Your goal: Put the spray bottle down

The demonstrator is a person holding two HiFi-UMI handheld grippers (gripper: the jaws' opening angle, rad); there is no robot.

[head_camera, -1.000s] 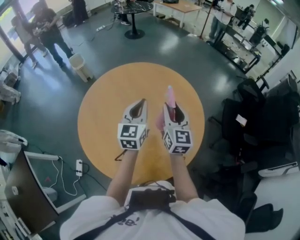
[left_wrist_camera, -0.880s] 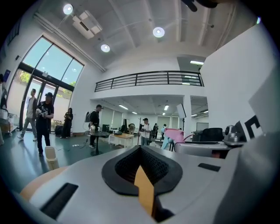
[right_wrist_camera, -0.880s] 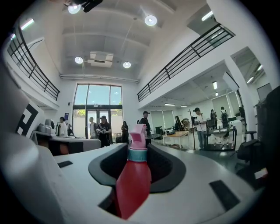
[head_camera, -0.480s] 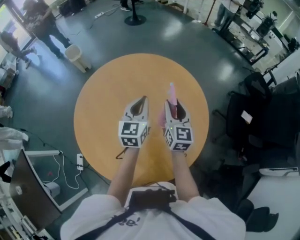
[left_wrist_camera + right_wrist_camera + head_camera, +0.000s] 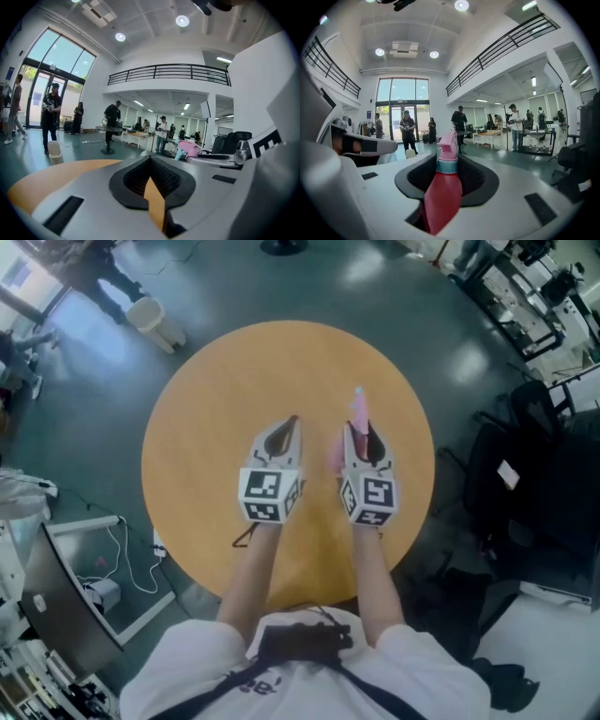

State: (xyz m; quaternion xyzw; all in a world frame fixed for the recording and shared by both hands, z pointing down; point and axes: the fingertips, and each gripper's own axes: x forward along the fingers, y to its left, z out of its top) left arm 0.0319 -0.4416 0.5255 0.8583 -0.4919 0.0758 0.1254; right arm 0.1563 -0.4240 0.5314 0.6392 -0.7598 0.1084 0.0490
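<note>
In the head view a round wooden table (image 5: 216, 390) lies below both grippers. My right gripper (image 5: 362, 430) is shut on a spray bottle (image 5: 359, 409) with a red body and a pink head. The bottle stands upright between the jaws, its head poking out past the fingertips. In the right gripper view the spray bottle (image 5: 443, 192) fills the gap between the jaws of the right gripper (image 5: 449, 161). My left gripper (image 5: 289, 424) hangs beside it on the left, shut and holding nothing. The left gripper view shows the left gripper (image 5: 150, 159) with its tips together, and the table (image 5: 42, 176) beneath.
A white bin (image 5: 155, 320) stands on the floor beyond the table's left. Black chairs (image 5: 544, 474) crowd the right side. A power strip with cable (image 5: 157, 545) lies at the left. Several people stand far off in the hall.
Both grippers have sunk toward the table, side by side. The bottle stays in the right gripper, and the table fills more of the head view.
</note>
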